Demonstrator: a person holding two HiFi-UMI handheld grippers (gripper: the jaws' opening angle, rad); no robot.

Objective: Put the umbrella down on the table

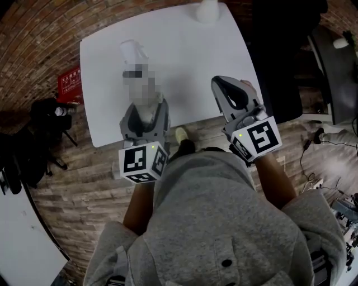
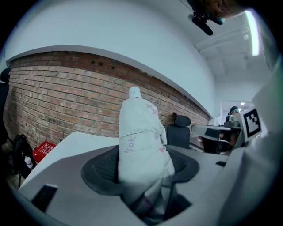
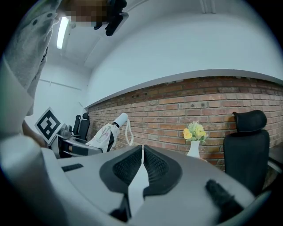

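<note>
A folded white umbrella (image 1: 134,53) with pale pink print stands nearly upright over the near edge of the white table (image 1: 190,50). My left gripper (image 1: 145,111) is shut on its lower part, and the dark pads press the fabric (image 2: 140,141) from both sides. The umbrella's capped tip points up and its wrist strap hangs free in the right gripper view (image 3: 107,132). My right gripper (image 1: 222,89) hovers over the table's near right edge, a little apart from the umbrella, shut with nothing between its pads (image 3: 142,154).
A white vase of yellow flowers (image 3: 194,140) stands at the table's far edge (image 1: 206,11). A black office chair (image 3: 246,142) sits to the right of the table. A red crate (image 1: 69,85) and dark gear lie on the floor at left, below a brick wall.
</note>
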